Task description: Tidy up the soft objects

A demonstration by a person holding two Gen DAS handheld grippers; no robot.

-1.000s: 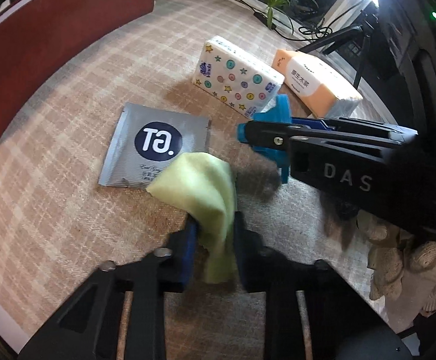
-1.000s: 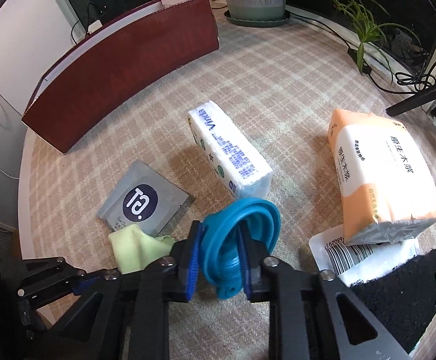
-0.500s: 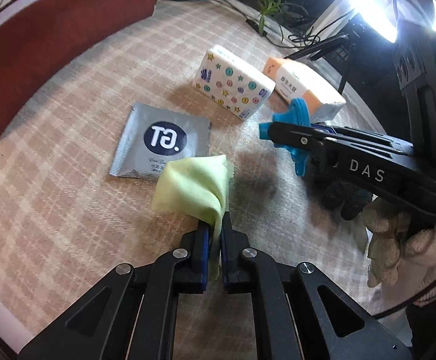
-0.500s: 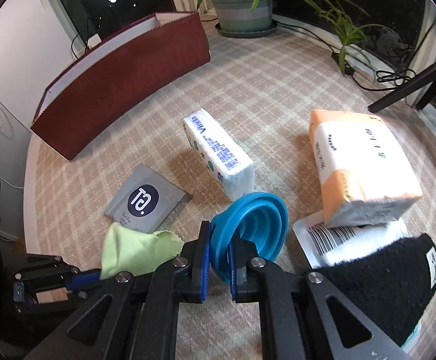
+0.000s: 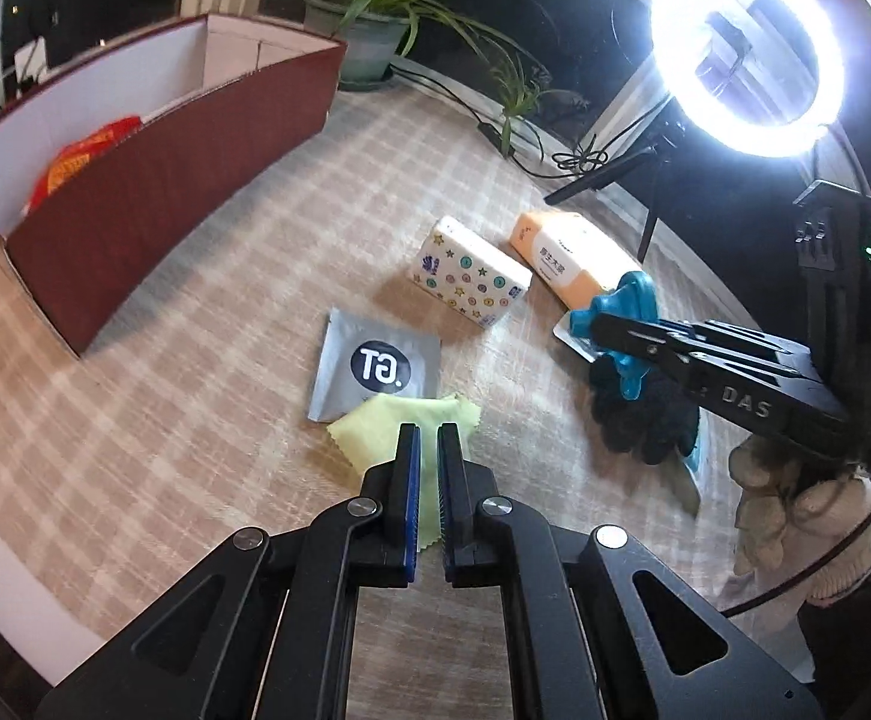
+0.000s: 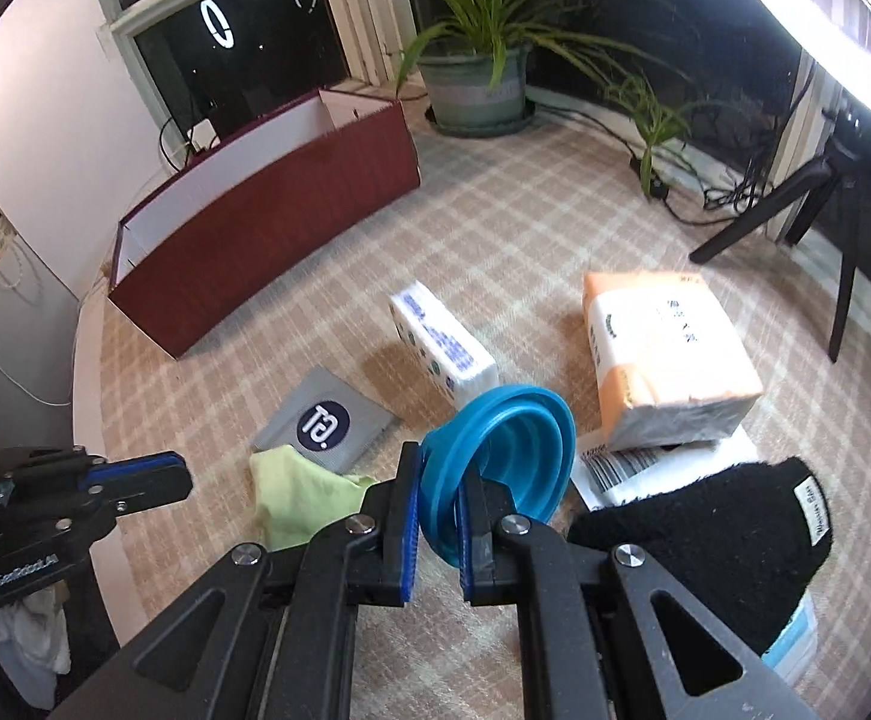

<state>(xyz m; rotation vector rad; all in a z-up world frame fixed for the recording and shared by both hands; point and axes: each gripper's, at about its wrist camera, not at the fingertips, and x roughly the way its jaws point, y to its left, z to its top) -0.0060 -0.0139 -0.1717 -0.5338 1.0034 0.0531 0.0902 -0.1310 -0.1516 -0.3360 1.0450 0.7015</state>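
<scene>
- the left gripper has its 2 jaws pinched tight on the pale green cloth, which hangs off the checked tablecloth just in front of the grey sachet.
- the jaws have just been closing, with the cloth between them.
- the right gripper is clamped on the rim of a blue collapsible silicone cup, holding it clear of the tabletop; these jaws have likewise just been closing on it.
- a star-printed tissue pack lies beyond the sachet, and an orange tissue pack sits near it, to its right.
- a black fleecy item rests on a white barcoded packet beside the orange pack.
- the dark red box stands open at the far side, well apart from both grippers; something red and orange shows inside in the left wrist view.
- a ring light glares at upper right.
</scene>
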